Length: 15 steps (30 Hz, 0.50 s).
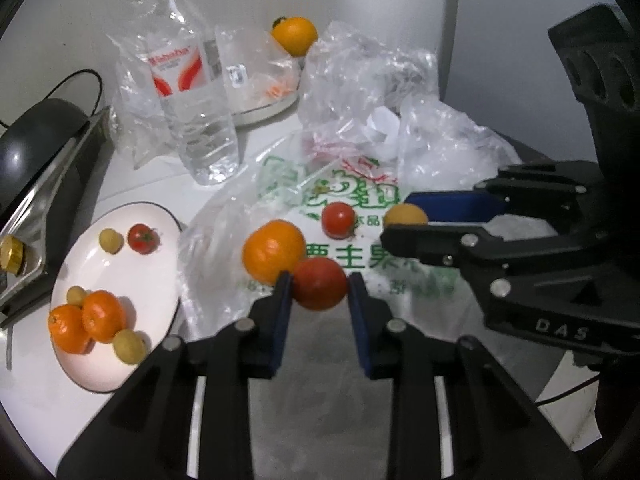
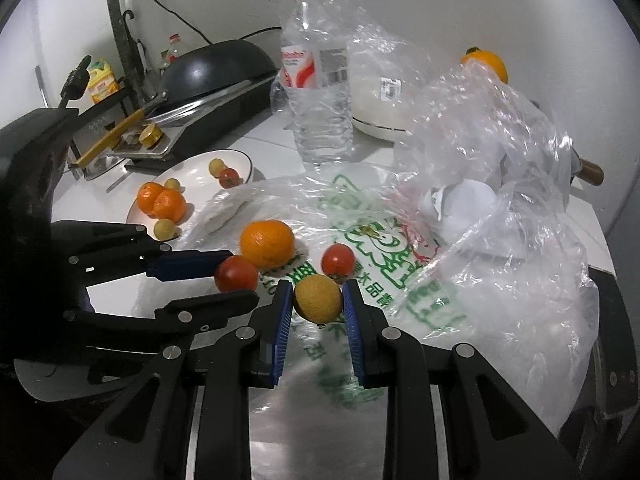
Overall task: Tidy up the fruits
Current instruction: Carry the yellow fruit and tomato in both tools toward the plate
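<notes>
The printed bag [image 2: 360,240] and the crumpled bags [image 2: 500,128] are thin, glossy, wrinkled clear plastic. The water bottle [image 1: 192,92] is ribbed transparent plastic with a shiny label. The plate [image 1: 120,280] looks like smooth glazed ceramic. The wok [image 2: 216,68] has a dark semi-gloss finish. The tomato [image 1: 320,284] has smooth, slightly shiny skin; the tangerine [image 1: 272,250] is pitted and matt. The gripper fingers [image 1: 280,320] are matt black plastic with ridged blue pads.

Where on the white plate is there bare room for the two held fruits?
The white plate is bare across its middle, between the small tomato with its yellow fruit and the orange cluster, and along its right rim. The near end is crowded.
</notes>
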Available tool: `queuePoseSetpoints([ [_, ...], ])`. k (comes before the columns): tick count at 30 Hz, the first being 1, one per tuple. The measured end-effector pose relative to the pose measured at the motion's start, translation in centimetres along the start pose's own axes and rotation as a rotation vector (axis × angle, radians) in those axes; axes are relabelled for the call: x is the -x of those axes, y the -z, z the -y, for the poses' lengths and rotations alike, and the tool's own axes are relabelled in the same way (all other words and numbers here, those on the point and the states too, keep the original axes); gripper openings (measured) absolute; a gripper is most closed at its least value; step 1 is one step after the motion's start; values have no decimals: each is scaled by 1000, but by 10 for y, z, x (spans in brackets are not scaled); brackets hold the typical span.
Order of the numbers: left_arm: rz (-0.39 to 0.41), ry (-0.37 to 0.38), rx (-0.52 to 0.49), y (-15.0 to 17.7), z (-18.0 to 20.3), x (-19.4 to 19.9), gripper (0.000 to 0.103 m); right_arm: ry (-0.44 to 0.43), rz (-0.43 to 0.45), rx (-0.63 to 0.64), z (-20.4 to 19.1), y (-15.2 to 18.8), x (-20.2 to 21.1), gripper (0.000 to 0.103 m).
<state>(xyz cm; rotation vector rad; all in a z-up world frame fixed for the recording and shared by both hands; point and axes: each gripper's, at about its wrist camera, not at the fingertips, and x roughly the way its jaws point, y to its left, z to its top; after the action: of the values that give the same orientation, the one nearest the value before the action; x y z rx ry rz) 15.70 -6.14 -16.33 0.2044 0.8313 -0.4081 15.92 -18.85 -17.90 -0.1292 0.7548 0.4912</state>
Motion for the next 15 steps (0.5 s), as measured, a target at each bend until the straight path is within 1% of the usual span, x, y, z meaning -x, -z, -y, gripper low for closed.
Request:
queuePoseSetpoints([
  [15,79,-5,32,20,-22,45,29,32,9,51,-42,-8,13,28],
])
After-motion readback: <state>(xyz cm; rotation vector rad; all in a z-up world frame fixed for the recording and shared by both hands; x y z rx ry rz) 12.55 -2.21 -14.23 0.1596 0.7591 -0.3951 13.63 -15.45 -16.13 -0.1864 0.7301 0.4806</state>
